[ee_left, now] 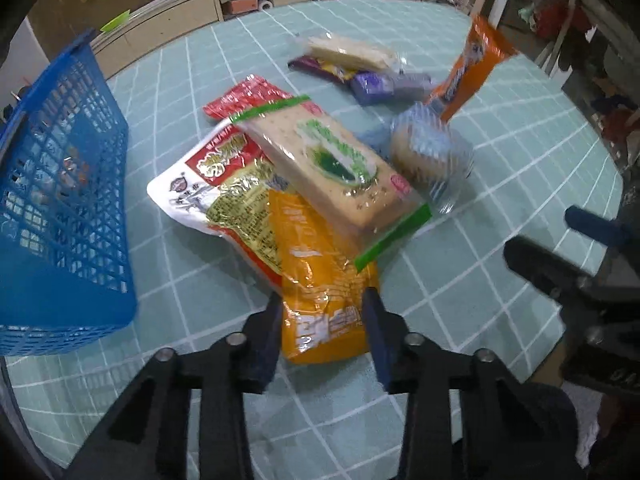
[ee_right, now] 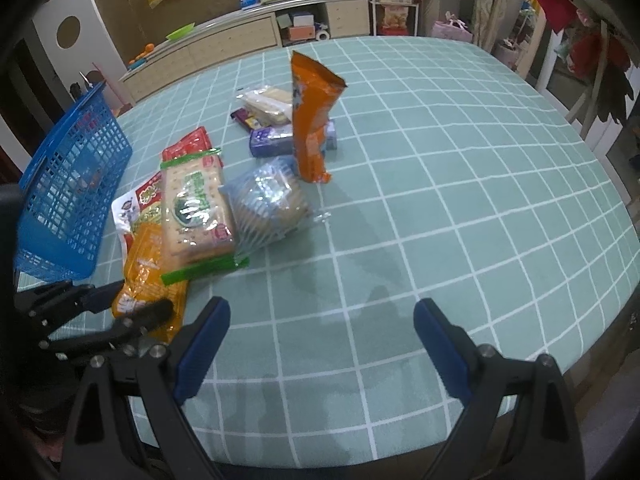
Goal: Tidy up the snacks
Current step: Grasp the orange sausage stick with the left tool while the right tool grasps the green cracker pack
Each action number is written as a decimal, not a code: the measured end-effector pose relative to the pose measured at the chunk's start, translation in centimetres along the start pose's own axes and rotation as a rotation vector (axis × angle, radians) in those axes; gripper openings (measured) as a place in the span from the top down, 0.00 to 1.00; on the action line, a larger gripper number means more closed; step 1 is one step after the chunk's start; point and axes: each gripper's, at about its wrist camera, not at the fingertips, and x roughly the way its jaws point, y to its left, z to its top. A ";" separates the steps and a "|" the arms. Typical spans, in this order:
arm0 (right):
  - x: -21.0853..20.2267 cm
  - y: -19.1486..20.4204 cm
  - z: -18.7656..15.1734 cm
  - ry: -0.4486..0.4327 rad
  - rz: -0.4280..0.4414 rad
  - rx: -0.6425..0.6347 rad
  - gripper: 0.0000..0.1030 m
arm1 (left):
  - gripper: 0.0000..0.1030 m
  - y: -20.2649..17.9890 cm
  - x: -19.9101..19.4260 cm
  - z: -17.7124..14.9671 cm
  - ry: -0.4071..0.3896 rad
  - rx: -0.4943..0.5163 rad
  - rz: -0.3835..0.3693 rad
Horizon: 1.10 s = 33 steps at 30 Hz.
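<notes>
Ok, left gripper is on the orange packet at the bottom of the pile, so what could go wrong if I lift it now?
1. The cracker pack with green ends lies across the orange packet, so lifting may drag or tip it onto the round wrapped cake.
2. The left gripper holds only the packet's near end; the slick film might slip out.
3. The blue basket stands close on the left, so a swing could knock its wall.

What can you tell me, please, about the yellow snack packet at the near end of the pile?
The yellow snack packet is a long, glossy, crinkled plastic pouch with white print, lying flat on the checked tablecloth. Its far end is tucked under the green-edged cracker pack and it lies beside a red-and-white bag. The left hand-held gripper has its blue pads against the packet's two long edges at the near end.
</notes>
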 end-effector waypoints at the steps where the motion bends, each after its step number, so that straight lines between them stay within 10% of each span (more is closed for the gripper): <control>1: 0.0 0.1 0.0 0.000 0.003 -0.004 0.07 | 0.70 0.0 -0.3 -0.1 -0.008 -0.002 0.000; 14: 0.4 3.7 1.6 0.019 0.246 -0.135 0.09 | 0.84 1.6 -6.1 -2.7 -0.174 -0.022 -0.029; 22: 2.4 6.6 3.7 0.055 0.240 -0.282 0.09 | 0.84 4.0 -4.8 -2.9 -0.172 -0.081 -0.054; 26: 4.2 7.7 4.5 0.096 0.245 -0.313 0.35 | 0.84 4.5 -4.0 -3.4 -0.150 -0.093 -0.069; 33: 6.4 8.7 5.7 0.135 0.197 -0.341 0.36 | 0.78 5.2 -2.7 -3.3 -0.127 -0.114 -0.059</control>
